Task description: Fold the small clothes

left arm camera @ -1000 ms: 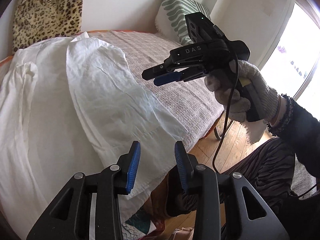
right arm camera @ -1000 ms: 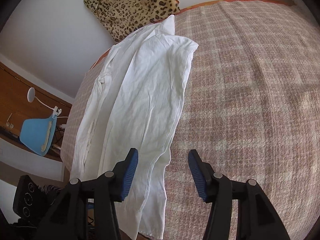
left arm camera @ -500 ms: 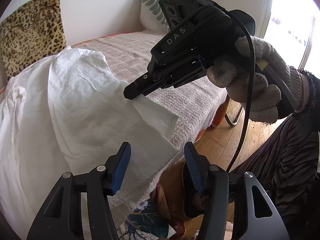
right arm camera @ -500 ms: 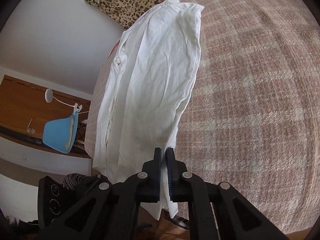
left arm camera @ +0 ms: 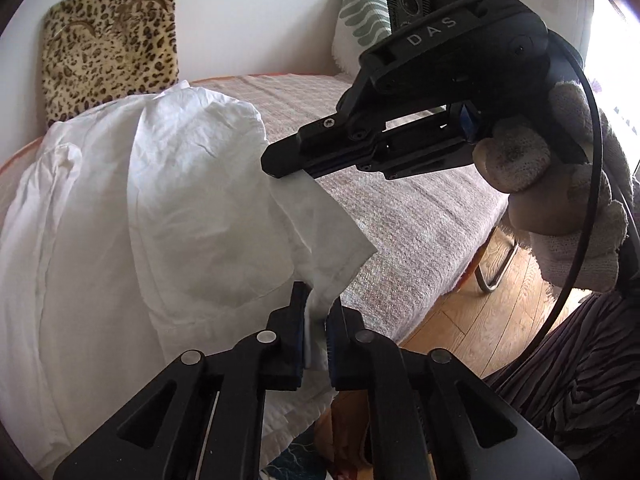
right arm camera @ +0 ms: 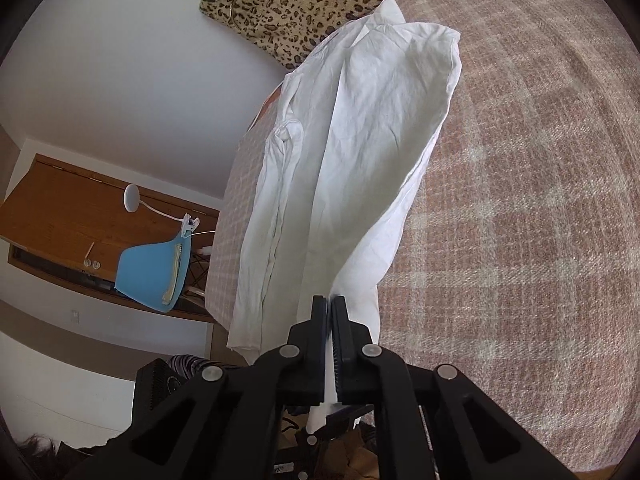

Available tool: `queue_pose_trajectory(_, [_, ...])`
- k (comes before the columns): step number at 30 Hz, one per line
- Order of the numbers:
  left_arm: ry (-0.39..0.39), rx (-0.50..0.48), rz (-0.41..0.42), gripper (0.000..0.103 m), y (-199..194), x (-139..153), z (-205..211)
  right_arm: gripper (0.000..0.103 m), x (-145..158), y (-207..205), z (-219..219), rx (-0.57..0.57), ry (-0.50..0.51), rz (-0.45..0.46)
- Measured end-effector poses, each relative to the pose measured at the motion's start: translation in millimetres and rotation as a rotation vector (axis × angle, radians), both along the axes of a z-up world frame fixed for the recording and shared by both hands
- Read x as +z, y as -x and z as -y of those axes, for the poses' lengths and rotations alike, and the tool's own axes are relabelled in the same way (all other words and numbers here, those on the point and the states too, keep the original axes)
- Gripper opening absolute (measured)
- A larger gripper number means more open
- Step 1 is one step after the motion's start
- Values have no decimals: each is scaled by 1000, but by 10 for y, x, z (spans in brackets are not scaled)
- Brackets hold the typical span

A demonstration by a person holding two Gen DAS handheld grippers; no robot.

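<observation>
A white shirt [left arm camera: 168, 208] lies lengthwise on the bed, folded along its length; it also shows in the right wrist view [right arm camera: 360, 152]. My left gripper [left arm camera: 316, 320] is shut on the shirt's near hem at the bed's front edge. My right gripper [right arm camera: 330, 320] is shut on the hem a little further along and lifts that corner off the bed. In the left wrist view the right gripper [left arm camera: 280, 172] pinches the cloth above and beyond my left one. The hem hangs taut between the two grips.
The bed has a pink-grey woven cover [right arm camera: 520, 200]. A leopard-print cushion [left arm camera: 108, 40] and a green-striped pillow [left arm camera: 360, 20] lean on the wall behind. A blue chair [right arm camera: 152, 276] stands beside the bed. Wooden floor [left arm camera: 480, 320] lies past the front edge.
Both grippers went from open to shut on the shirt's hem: the right one first, then the left. The right gripper has lifted its corner off the bed.
</observation>
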State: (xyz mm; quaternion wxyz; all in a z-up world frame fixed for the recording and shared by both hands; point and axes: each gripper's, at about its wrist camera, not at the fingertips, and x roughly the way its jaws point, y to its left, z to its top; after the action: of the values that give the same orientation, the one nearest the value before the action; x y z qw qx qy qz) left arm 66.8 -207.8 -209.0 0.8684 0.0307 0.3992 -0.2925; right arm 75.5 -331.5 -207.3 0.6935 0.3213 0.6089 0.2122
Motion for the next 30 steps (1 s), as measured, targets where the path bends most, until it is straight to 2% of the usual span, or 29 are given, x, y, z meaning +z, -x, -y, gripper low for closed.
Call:
queue_pose_trajectory(1, [12,7,-2,6,-11,13,-34,8,3,-20,16,8,9,1])
queue_pose_trajectory(3, [23,18,6,6,-35,52,-83,34,12,-61,80,12,34,13])
queue_pose_trajectory(4, [24,17,10,6,-43,70,-95,59,21,-95,128,-4,60,26])
queue_pose_trajectory(5, [26,18,13,6,-42,83,-111,64,29,-137,194,-25,87,40])
queue_pose_trajectory(10, [40,25,2,6,-67,103,-161,64,-99,-476,532,-133,132,32])
queue_pose_trajectory(15, [51,26,-5,6,-60,117,-185,55,-354,-924,616,-184,182,19])
queue_pose_trajectory(17, [53,22,-3,6,-58,133,-200,42,-464,-1073,589,-190,202,12])
queue_pose_trajectory(19, [60,22,-2,6,-57,152,-225,34,-536,-1185,537,-207,202,17])
queue_pose_trajectory(22, [72,27,-5,6,-64,177,-274,4,-531,-1310,414,-202,206,13])
queue_pose_trajectory(30, [108,44,-12,6,-19,214,-484,0,-87,-1595,-245,-61,291,132])
